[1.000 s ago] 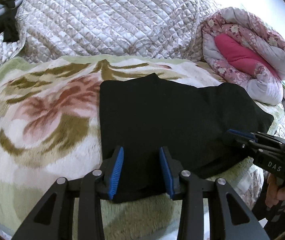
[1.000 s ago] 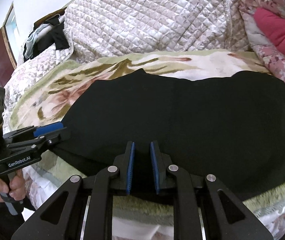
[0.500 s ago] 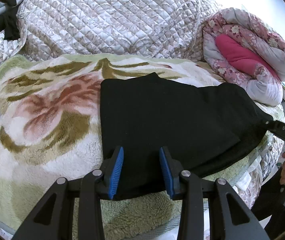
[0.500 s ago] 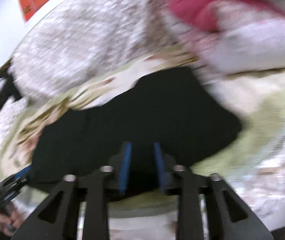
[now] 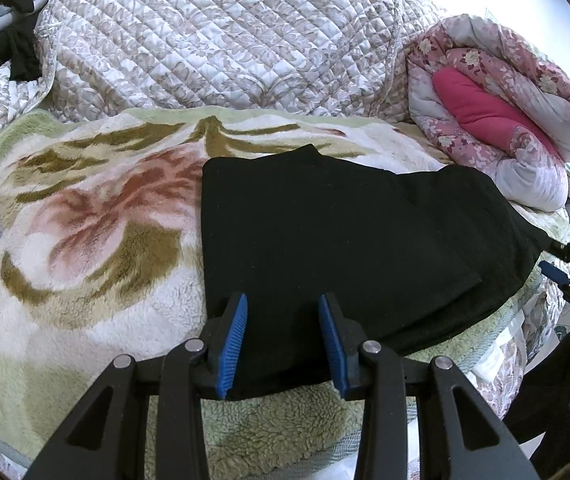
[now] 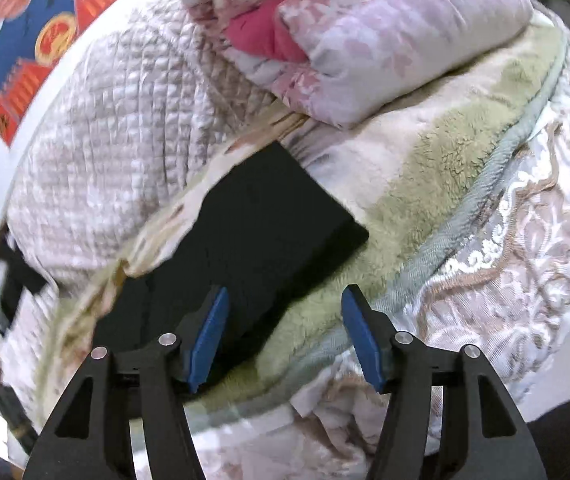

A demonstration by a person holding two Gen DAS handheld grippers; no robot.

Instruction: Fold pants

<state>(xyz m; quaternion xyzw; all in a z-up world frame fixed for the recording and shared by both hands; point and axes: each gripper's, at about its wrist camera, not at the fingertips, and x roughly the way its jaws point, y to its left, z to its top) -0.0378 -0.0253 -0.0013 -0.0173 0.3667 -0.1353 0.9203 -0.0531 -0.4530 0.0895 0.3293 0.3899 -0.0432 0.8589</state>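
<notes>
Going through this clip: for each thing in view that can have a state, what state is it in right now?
Black pants: folded, lying flat on the blanket.
Left gripper: open, fingers either side of the pants' near edge, nothing clamped.
Right gripper: open wide at the pants' right end, holding nothing.
Floral blanket: spread out.
Pink quilt: rolled up beside the pants.

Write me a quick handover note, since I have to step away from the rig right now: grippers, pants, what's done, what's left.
Left gripper: open, holding nothing, over the near edge of the black pants.
Right gripper: open wide, empty, at the pants' right end, over the blanket.
Pants: lying flat on the blanket, already folded into a wide rectangle with a layer on top.
Left: probably fold the right end over toward the left, then smooth it.
</notes>
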